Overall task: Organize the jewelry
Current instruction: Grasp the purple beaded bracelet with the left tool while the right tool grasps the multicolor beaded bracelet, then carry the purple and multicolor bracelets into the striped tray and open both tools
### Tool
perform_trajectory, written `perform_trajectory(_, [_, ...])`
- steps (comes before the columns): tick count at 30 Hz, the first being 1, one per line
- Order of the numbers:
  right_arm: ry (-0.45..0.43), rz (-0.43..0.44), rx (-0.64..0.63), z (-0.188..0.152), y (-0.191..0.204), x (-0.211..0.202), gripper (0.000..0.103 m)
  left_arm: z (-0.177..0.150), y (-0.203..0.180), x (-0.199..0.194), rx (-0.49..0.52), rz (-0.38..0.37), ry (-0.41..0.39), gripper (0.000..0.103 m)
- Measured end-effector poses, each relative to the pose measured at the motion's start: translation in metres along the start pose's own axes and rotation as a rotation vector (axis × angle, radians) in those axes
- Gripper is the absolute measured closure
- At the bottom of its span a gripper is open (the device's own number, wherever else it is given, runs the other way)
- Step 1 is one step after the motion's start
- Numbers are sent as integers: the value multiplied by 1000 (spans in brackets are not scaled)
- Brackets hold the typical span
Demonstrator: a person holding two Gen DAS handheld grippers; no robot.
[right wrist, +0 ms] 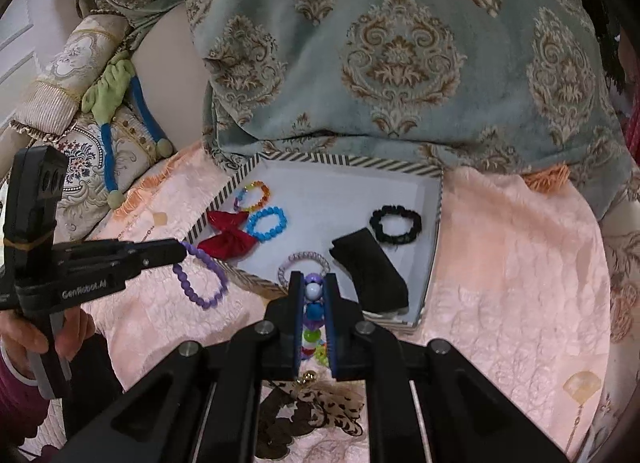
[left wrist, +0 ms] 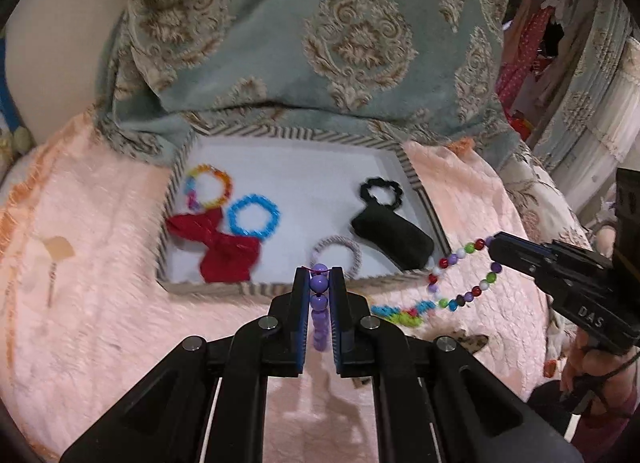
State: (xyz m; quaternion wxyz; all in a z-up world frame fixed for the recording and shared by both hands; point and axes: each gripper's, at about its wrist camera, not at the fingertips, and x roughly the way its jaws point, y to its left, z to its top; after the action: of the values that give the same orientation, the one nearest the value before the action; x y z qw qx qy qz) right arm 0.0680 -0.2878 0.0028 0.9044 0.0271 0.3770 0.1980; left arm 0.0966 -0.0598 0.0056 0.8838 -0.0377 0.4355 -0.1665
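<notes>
My left gripper (left wrist: 319,275) is shut on a purple bead bracelet (left wrist: 319,305), which hangs as a loop (right wrist: 200,277) off its tips (right wrist: 182,253) in the right wrist view. My right gripper (right wrist: 313,283) is shut on a multicoloured bead bracelet (right wrist: 312,319); its loop (left wrist: 464,275) dangles from the tips (left wrist: 494,247) above the pink bedspread. Both hang in front of a striped-rim tray (left wrist: 280,131) (right wrist: 344,161) that holds a rainbow bracelet (left wrist: 208,185), a blue bracelet (left wrist: 253,217), a red bow (left wrist: 218,249), a grey hair tie (left wrist: 336,251), a black scrunchie (left wrist: 380,191) and a black pouch (left wrist: 394,239).
A teal damask cushion (left wrist: 320,43) leans over the tray's far edge. On the pink bedspread (left wrist: 100,263) lie a bright bead piece (left wrist: 404,313) and a leopard-print bow (right wrist: 320,407). A hand (right wrist: 36,339) grips the left tool; a green and blue soft toy (right wrist: 116,111) lies far left.
</notes>
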Motion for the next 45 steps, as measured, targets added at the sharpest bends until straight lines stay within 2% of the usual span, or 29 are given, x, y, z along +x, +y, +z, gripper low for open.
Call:
perform_trajectory(16, [40, -18, -21, 36, 0, 54, 94, 52, 8, 35, 76, 132, -35, 103])
perform_trajectory(26, [71, -10, -35, 62, -1, 106, 94, 90, 12, 84, 94, 142, -20, 103])
perform_trajectory(31, [93, -4, -31, 71, -2, 137, 94, 106, 25, 119, 57, 122, 8, 103])
perform_trajectory(34, [106, -8, -5, 77, -13, 158, 94, 110, 42, 142, 22, 152, 33, 103])
perform_trajectory(39, [141, -89, 33, 78, -38, 188, 94, 103, 71, 168, -46, 188, 85, 103])
perform_trajectory(45, [158, -147, 62, 71, -57, 203, 94, 94, 86, 177, -63, 222, 102, 103])
